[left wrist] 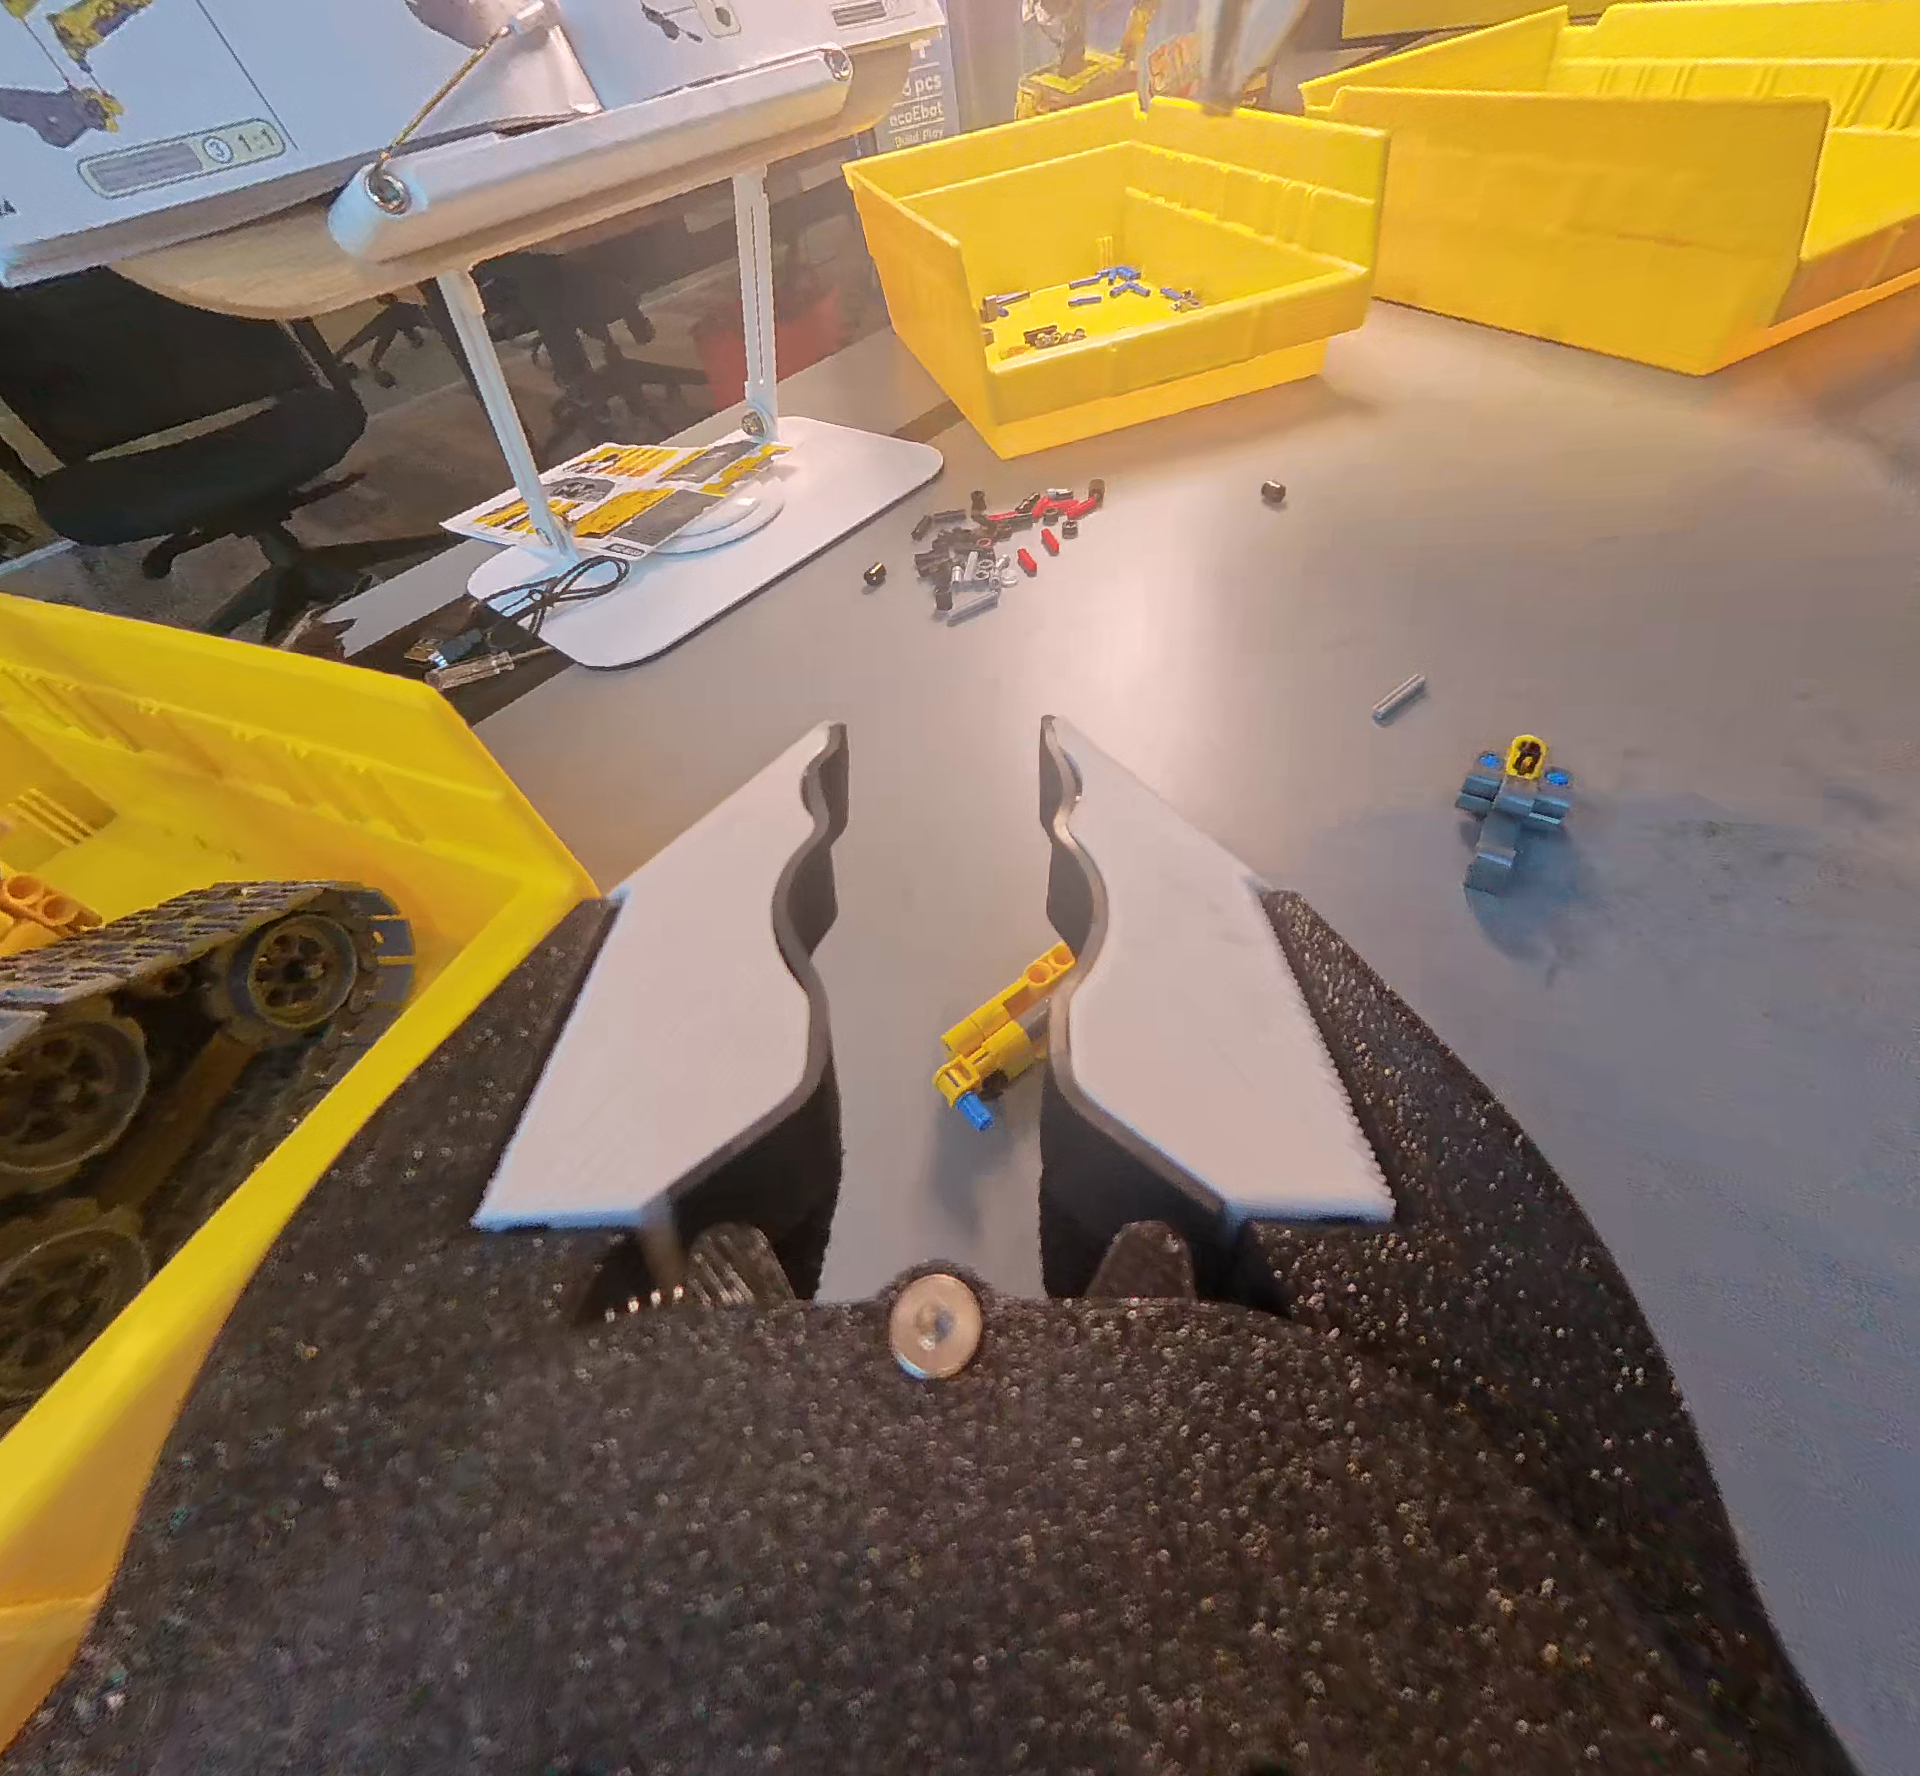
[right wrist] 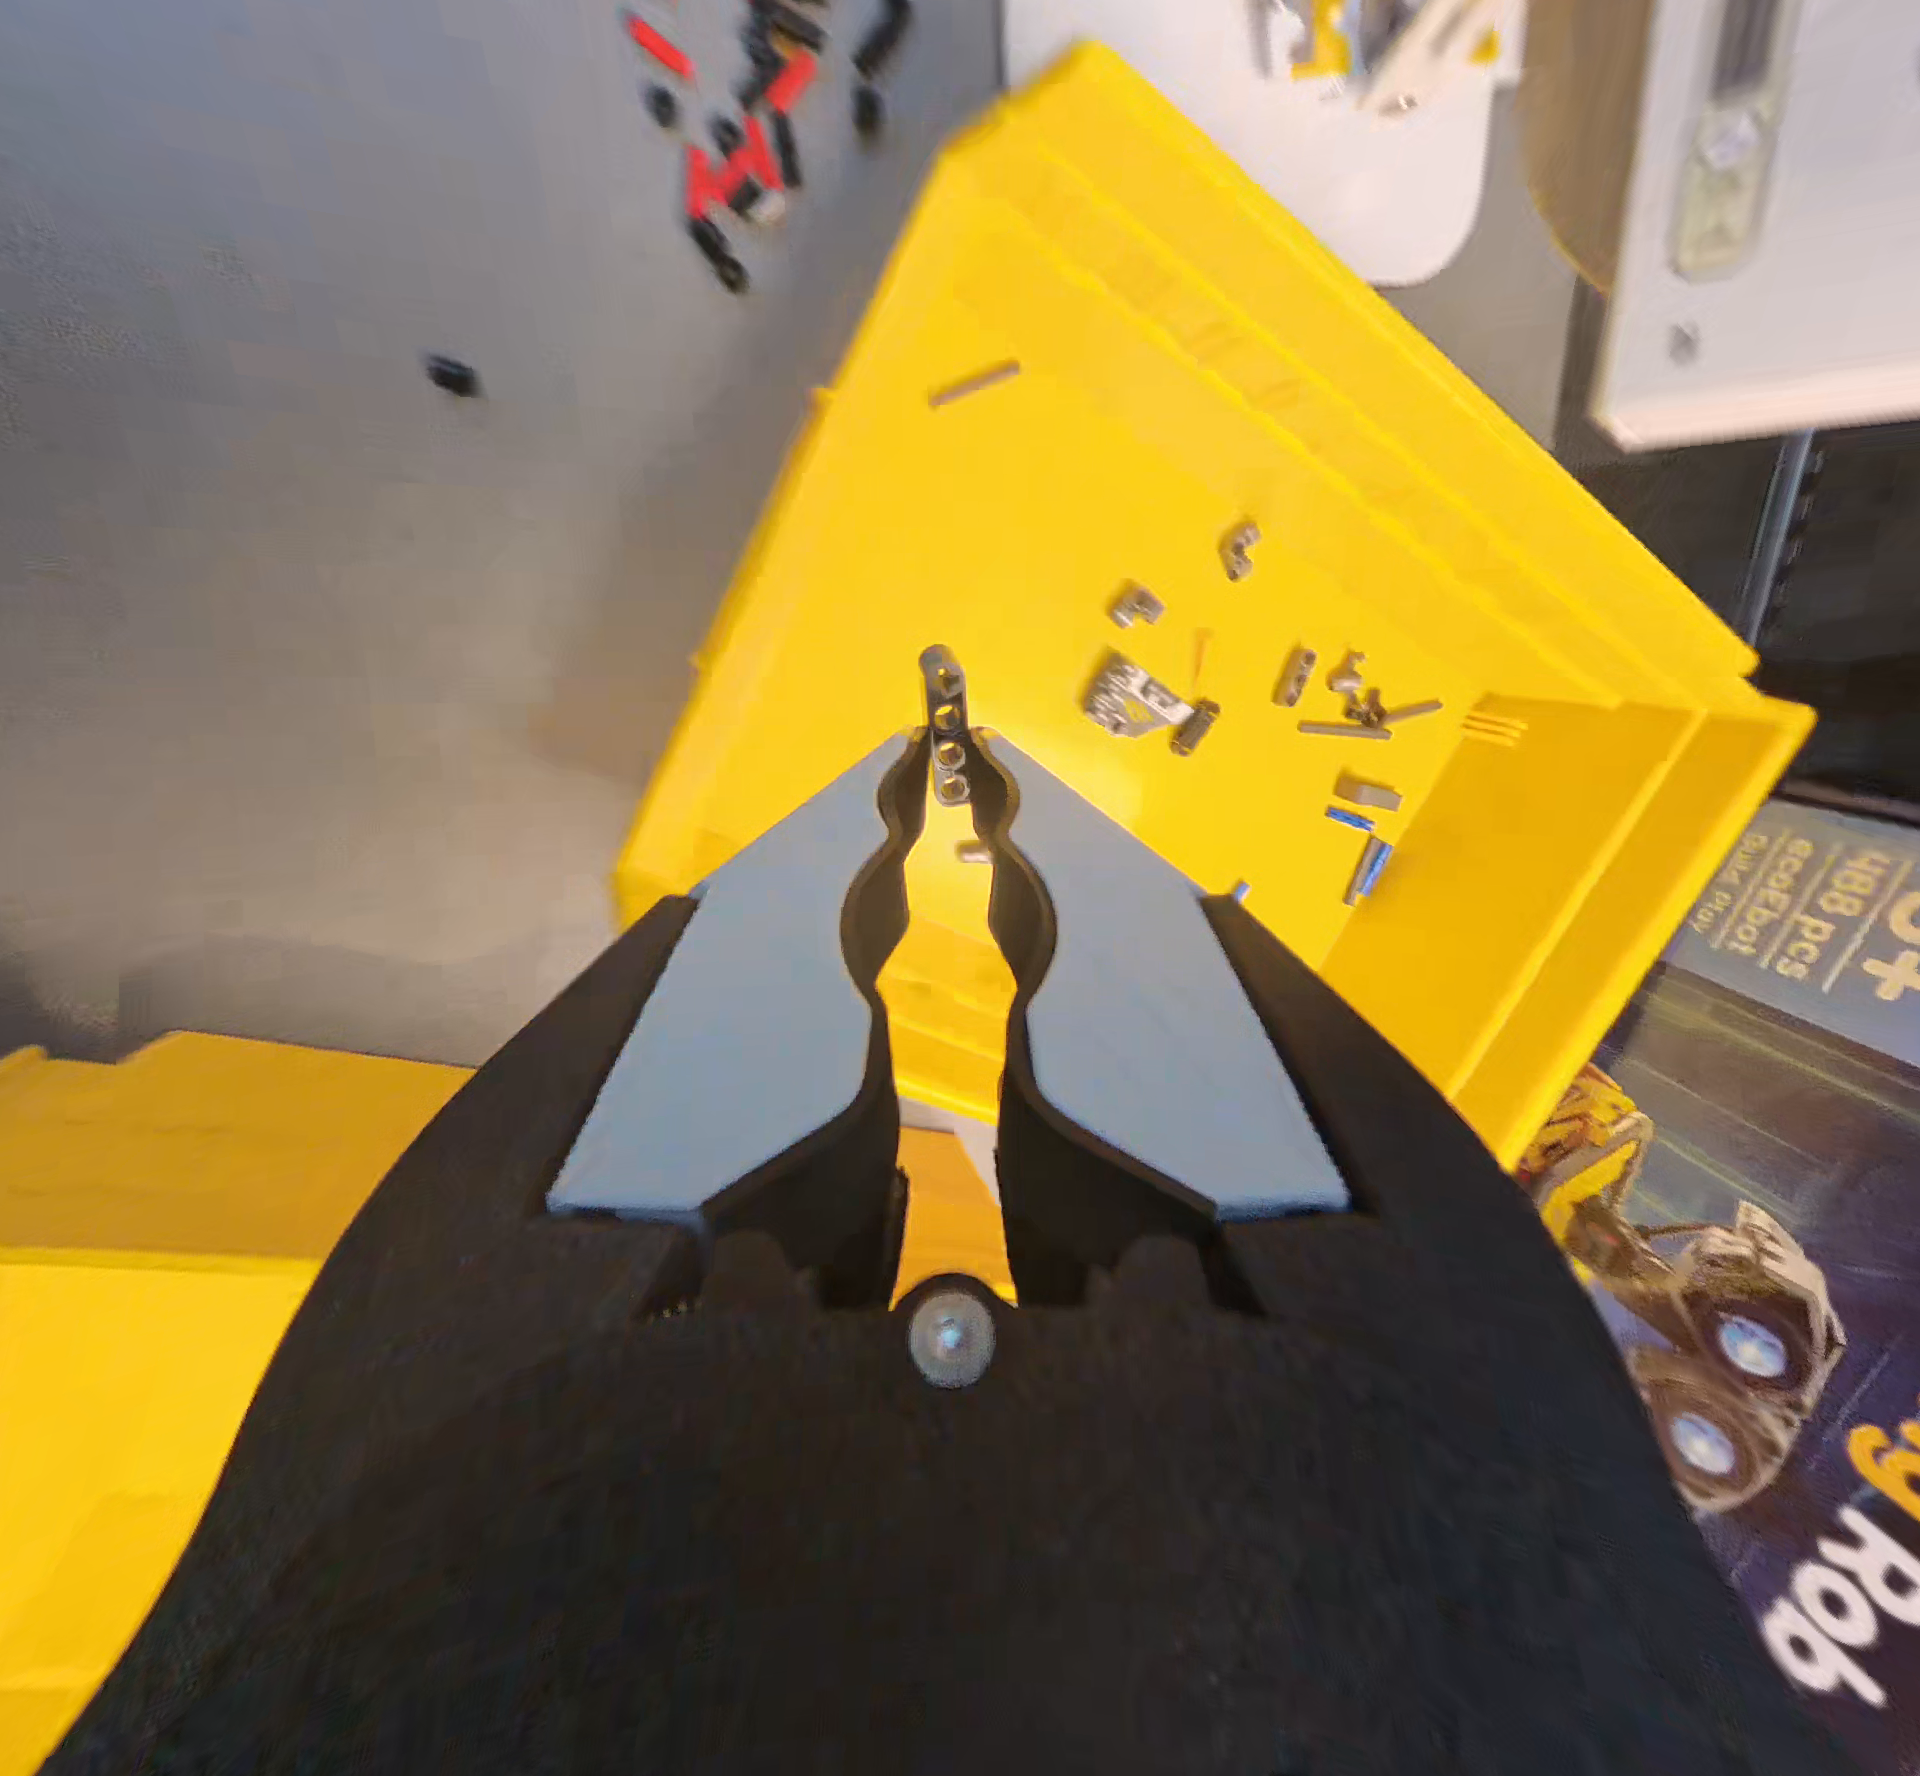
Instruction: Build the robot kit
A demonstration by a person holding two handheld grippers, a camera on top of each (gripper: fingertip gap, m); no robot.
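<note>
Your left: bin [left wrist: 312, 791] with tracked model [left wrist: 156, 999] | ahead: parts pile [left wrist: 987, 537] on worktop [left wrist: 1351, 583] | behind pile: parts bin [left wrist: 1039, 396] | its left: booklet stand [left wrist: 727, 490]

office hobby bench, yellow parts bins [left wrist: 1122, 209] (desk chairs [left wrist: 197, 469])

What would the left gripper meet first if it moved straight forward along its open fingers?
Probably the pile of small black and red parts on the grey table. The left gripper is open, and the table ahead looks bare until that pile. Depth is unclear, and the small yellow assembly lies below the fingers, not ahead.
</note>
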